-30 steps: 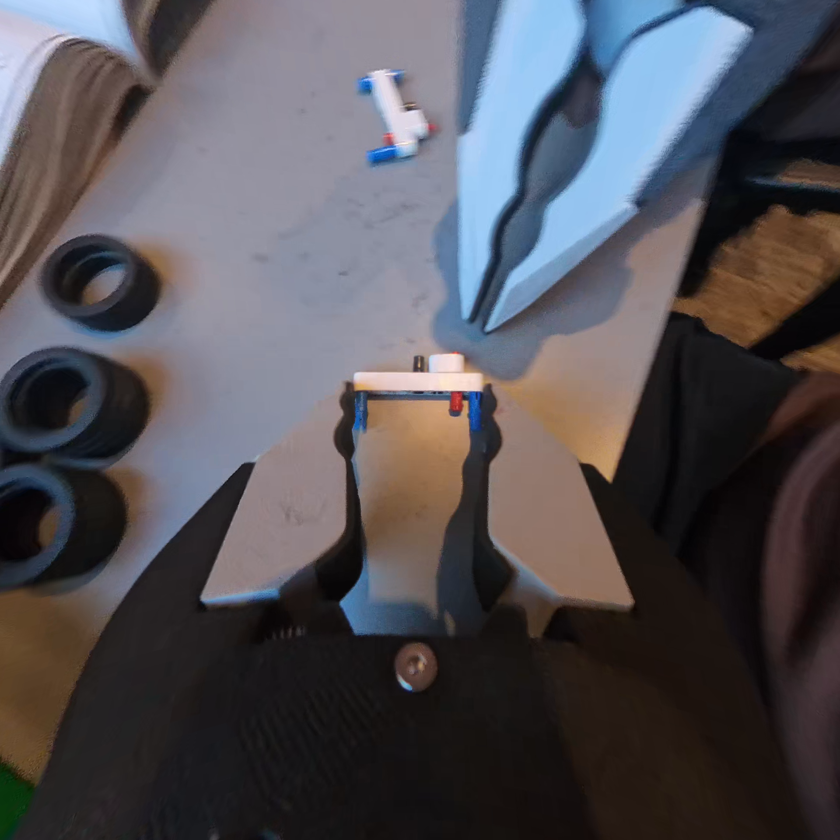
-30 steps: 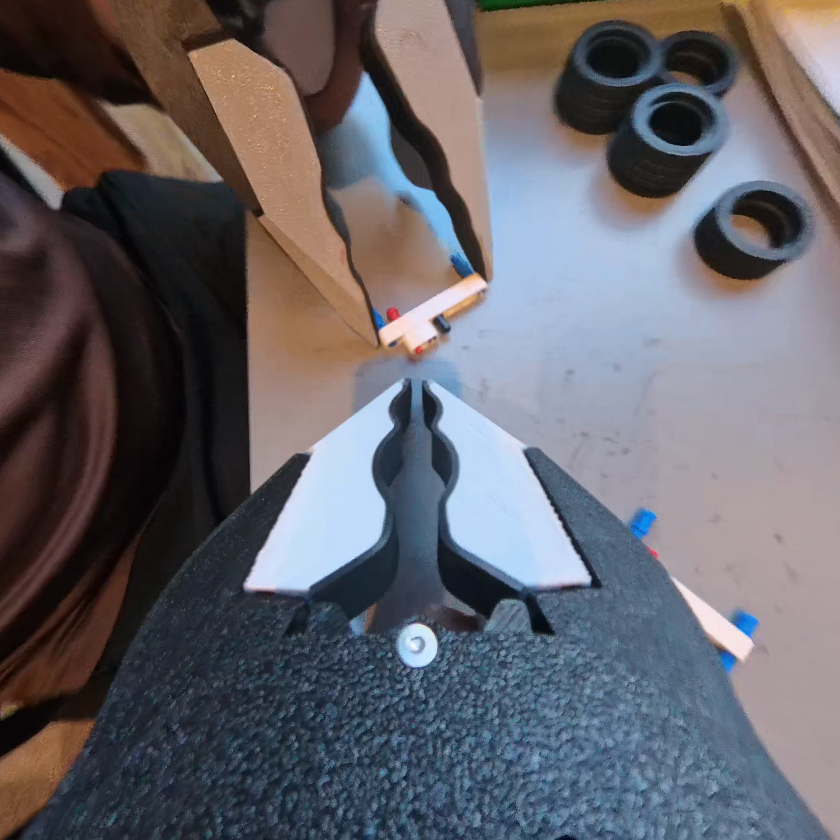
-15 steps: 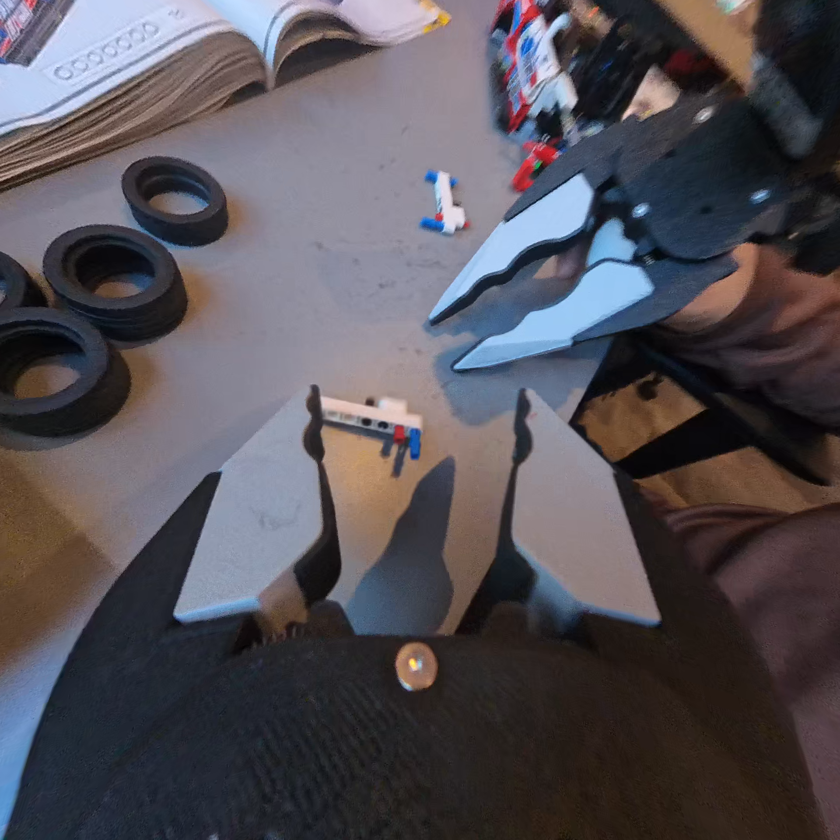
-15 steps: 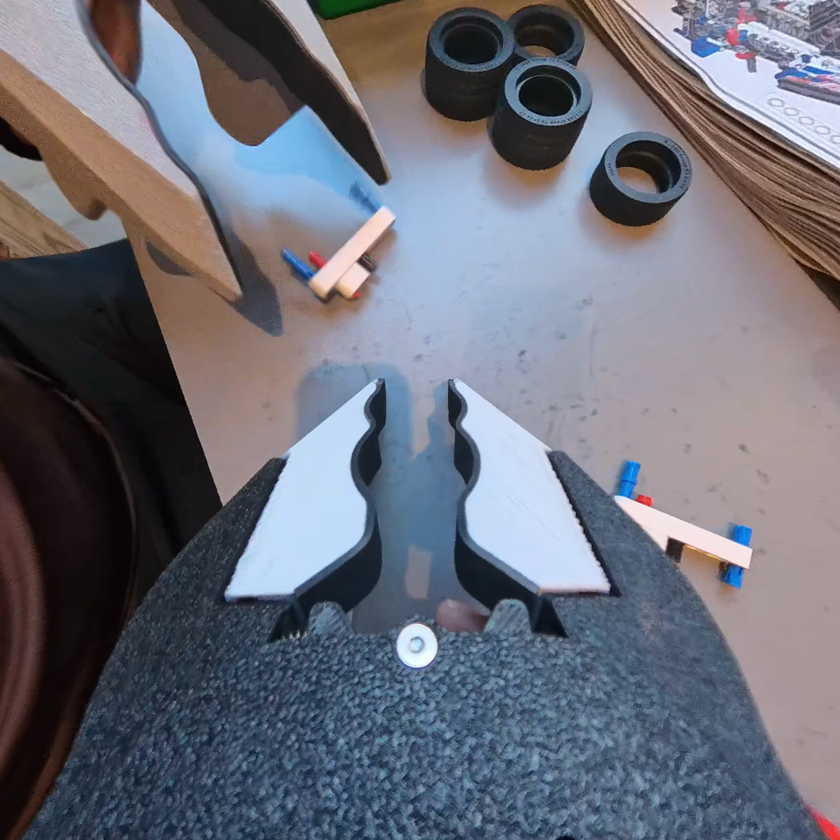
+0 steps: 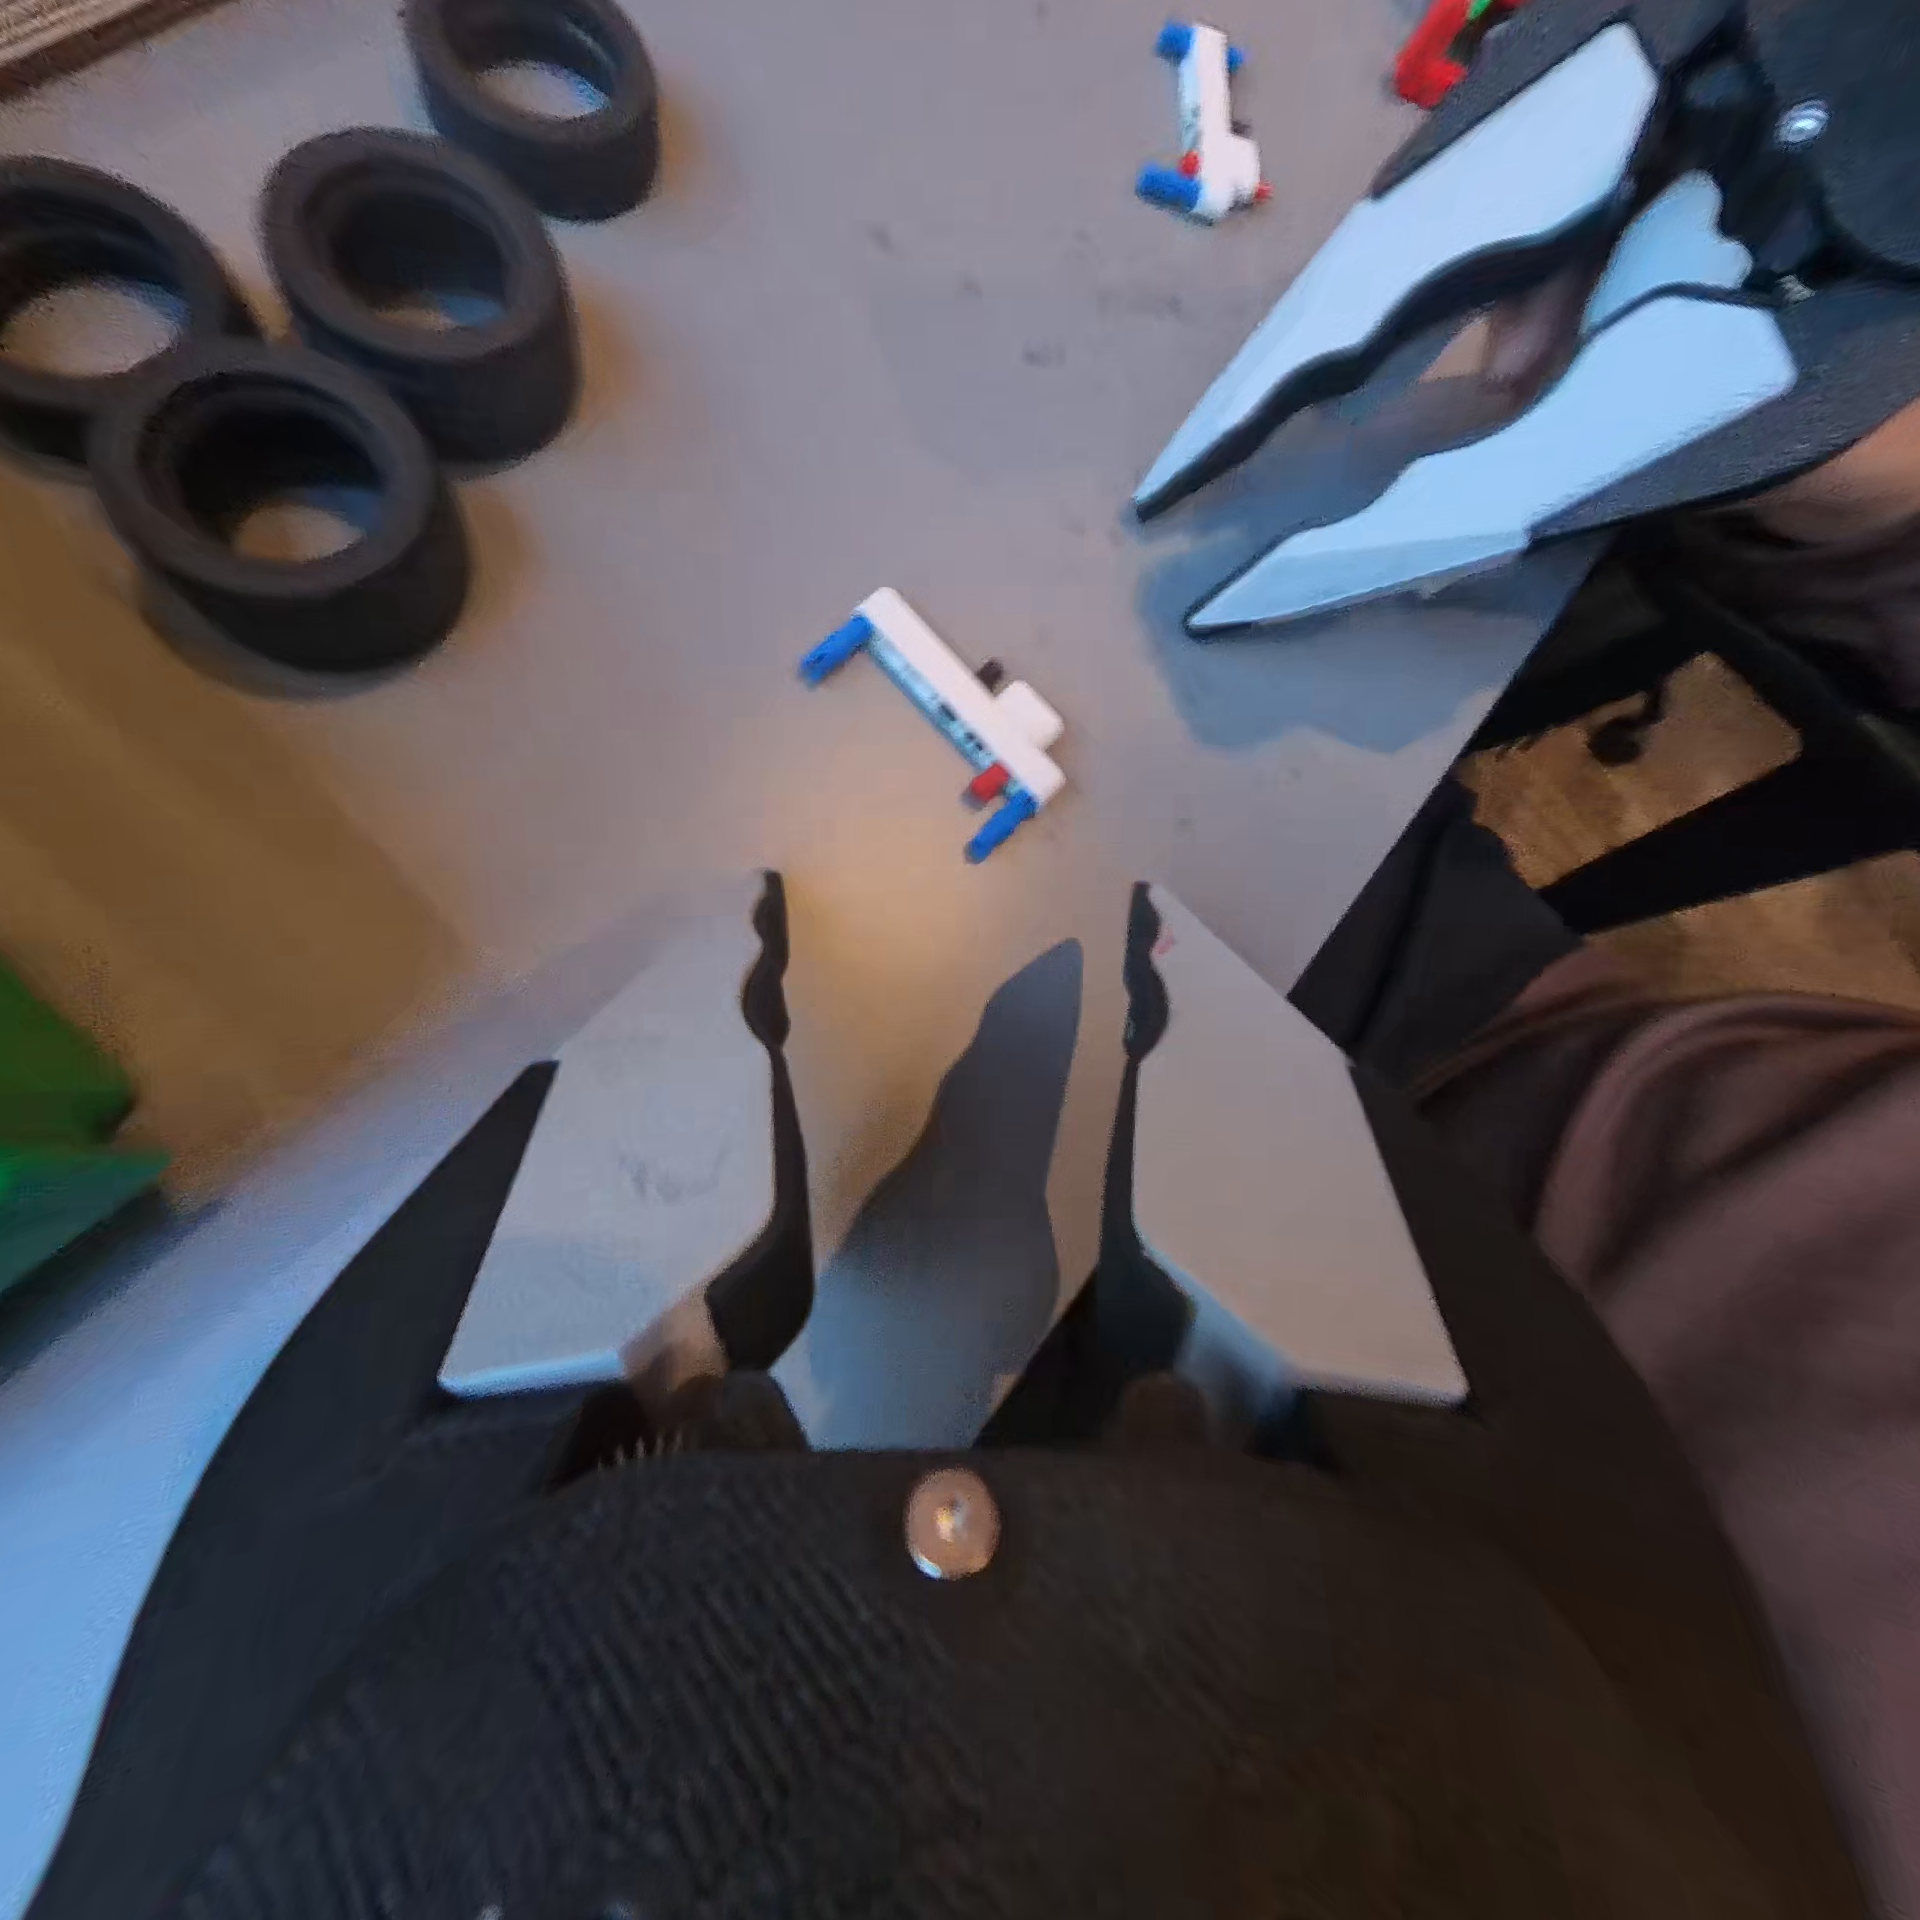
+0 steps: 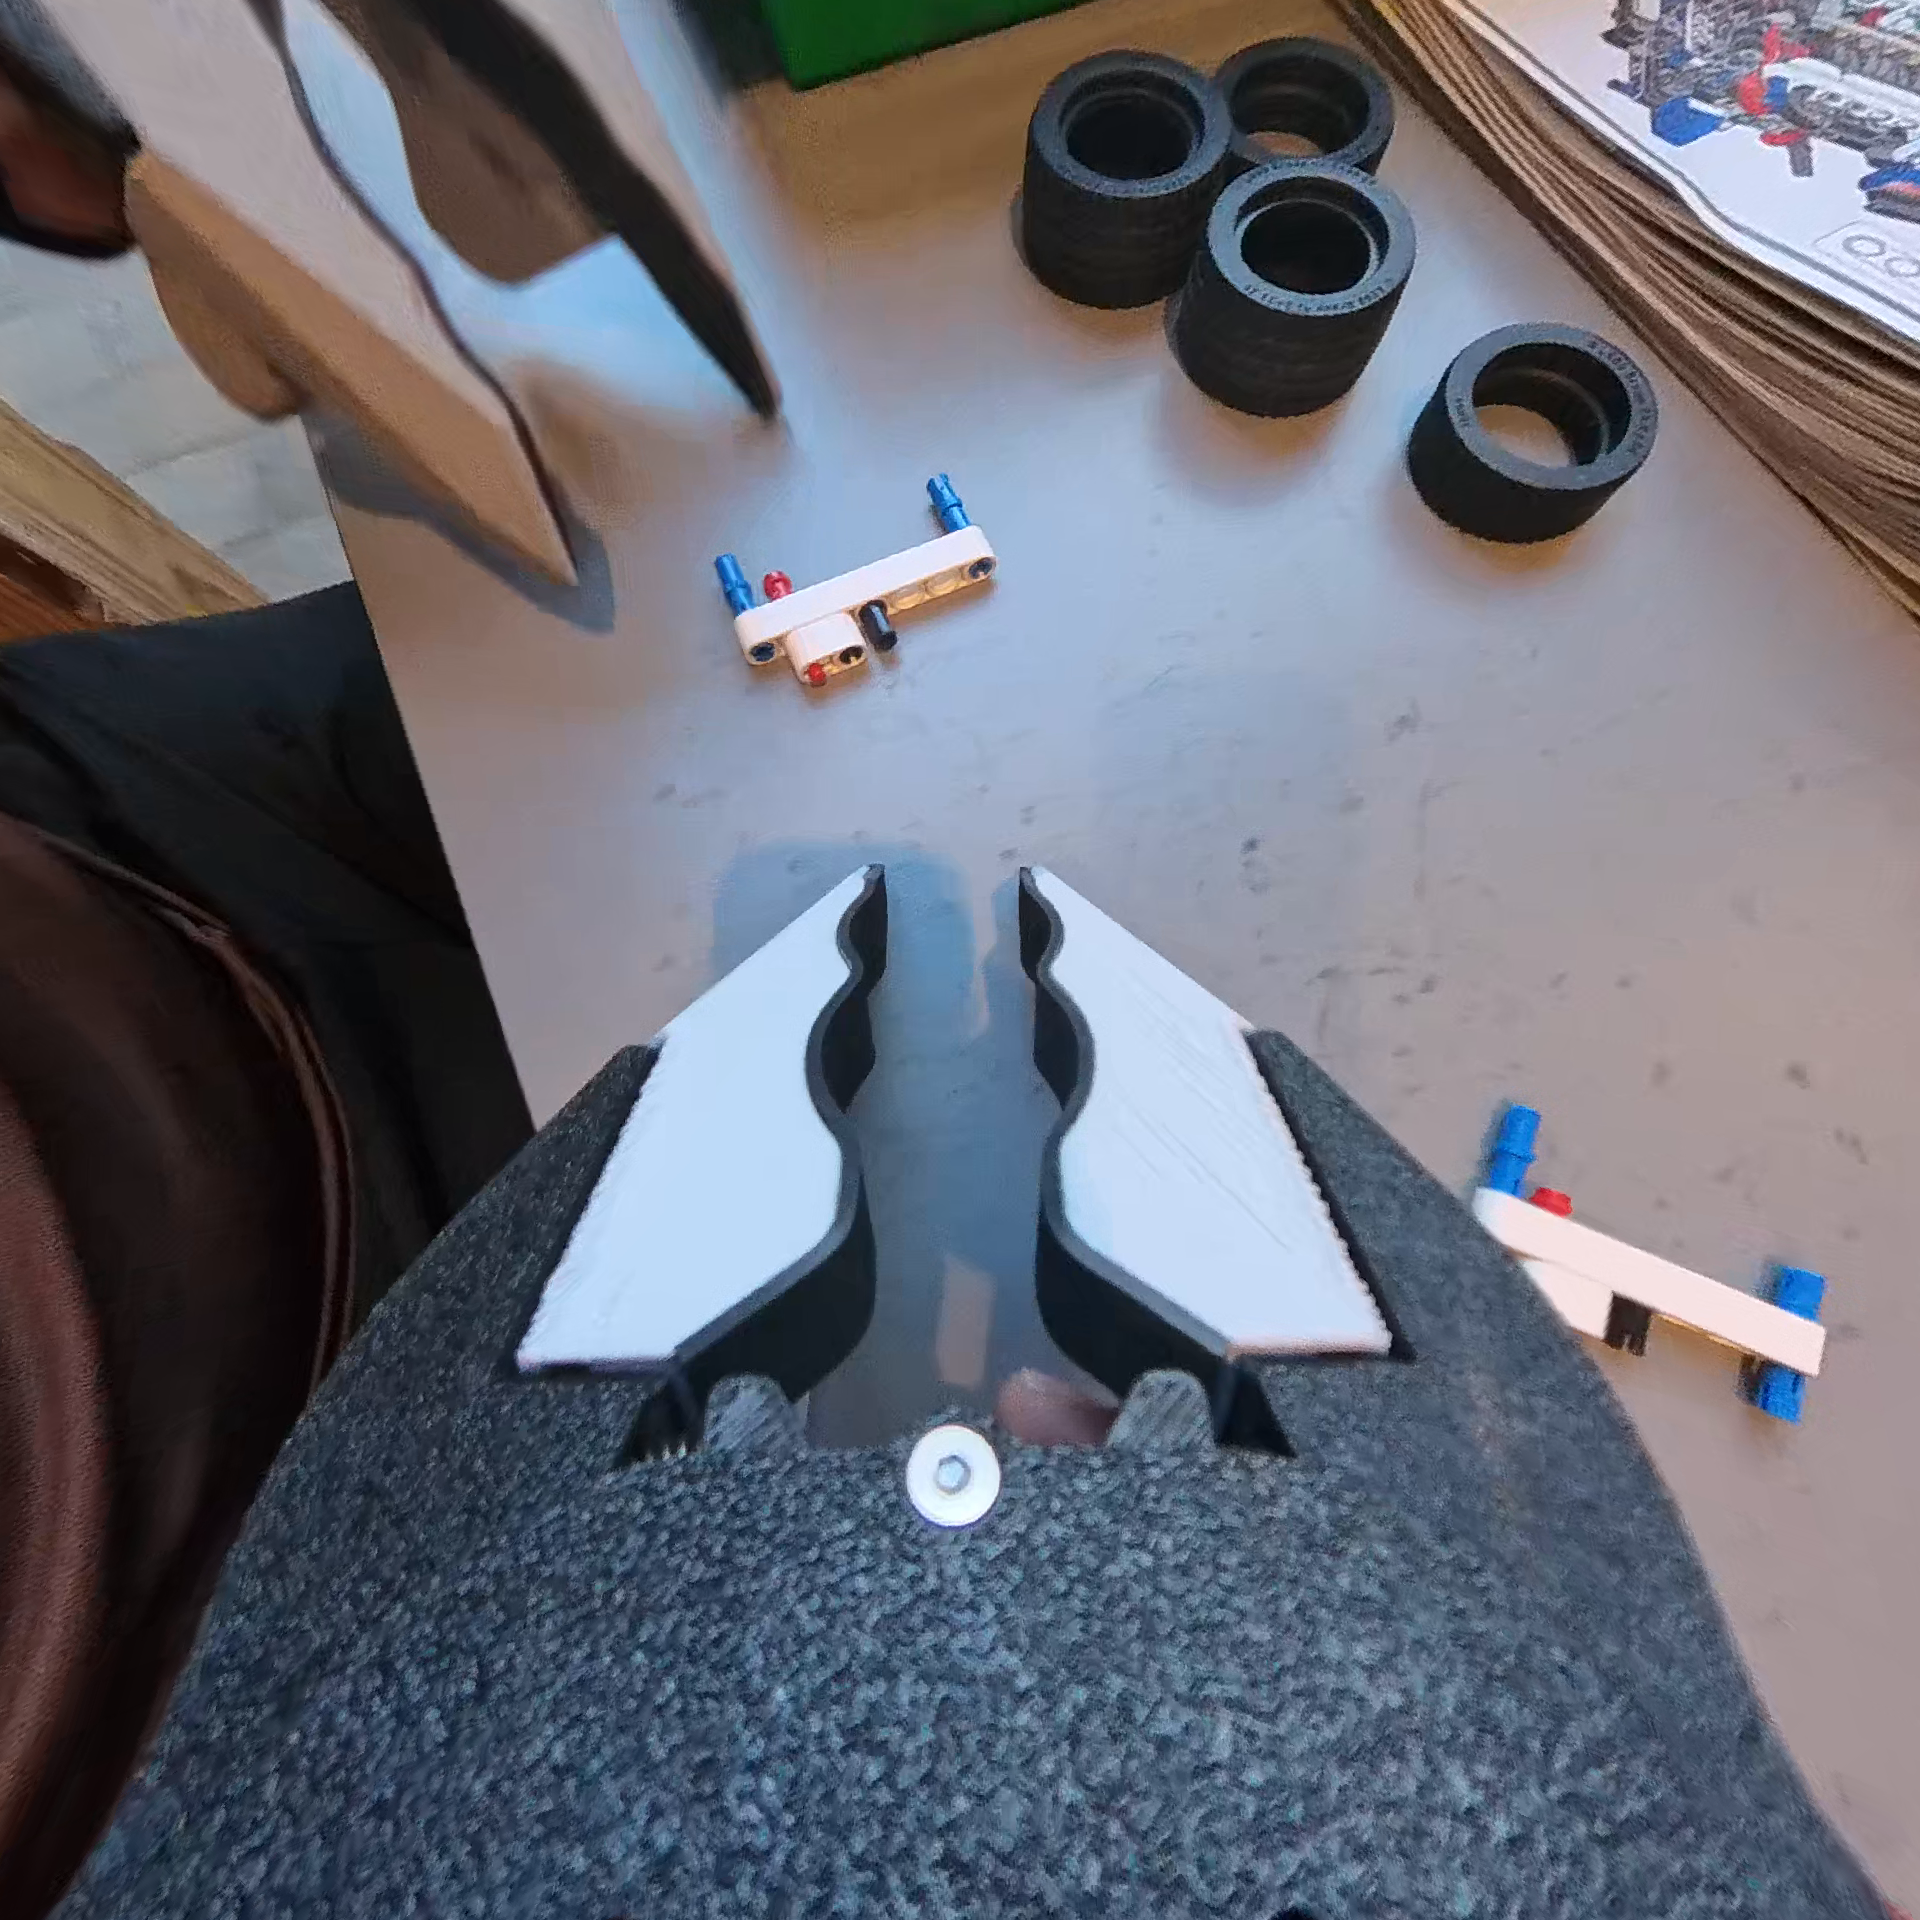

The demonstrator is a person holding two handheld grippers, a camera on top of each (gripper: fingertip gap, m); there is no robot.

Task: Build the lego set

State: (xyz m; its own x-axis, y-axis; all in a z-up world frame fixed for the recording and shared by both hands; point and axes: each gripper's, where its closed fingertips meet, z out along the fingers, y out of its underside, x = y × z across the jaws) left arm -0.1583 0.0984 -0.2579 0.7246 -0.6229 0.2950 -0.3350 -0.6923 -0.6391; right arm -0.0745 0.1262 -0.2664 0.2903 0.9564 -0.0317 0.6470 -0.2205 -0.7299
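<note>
Change since a second ago: the small white beam assembly (image 6: 868, 608), then clamped between the left gripper's fingers, now lies free on the grey table (image 6: 1299, 831); the left gripper (image 5: 951, 894) has let go and drawn back, and the right gripper (image 6: 951, 878), then closed, has parted.

Item 1, white beam assembly: flat on the table near its front edge, with two blue pins, a red pin and a black pin, plus a short white piece fixed to it. It sits between the two grippers, touching neither.

Item 2, second white beam assembly (image 6: 1652, 1283): similar build with blue and red pins, flat on the table just beside the right gripper's body, well apart from the first.

Item 3, left gripper: fingers spread wide, nothing between them, tips just short of the first assembly.

Item 4, right gripper: fingers parted by a narrow gap, empty, pointing toward the first assembly.

Item 5, four black tyres (image 6: 1304, 296): three clustered close together, one (image 6: 1532, 447) lying apart nearer the booklet.

Item 6, open instruction booklet (image 6: 1714, 187): thick, at the far table edge beyond the tyres.

Item 7, green object (image 5: 52, 1153): at the table end past the tyres; kind unclear.

Item 8, red parts (image 5: 1439, 52): beyond the right gripper, blurred.
</note>
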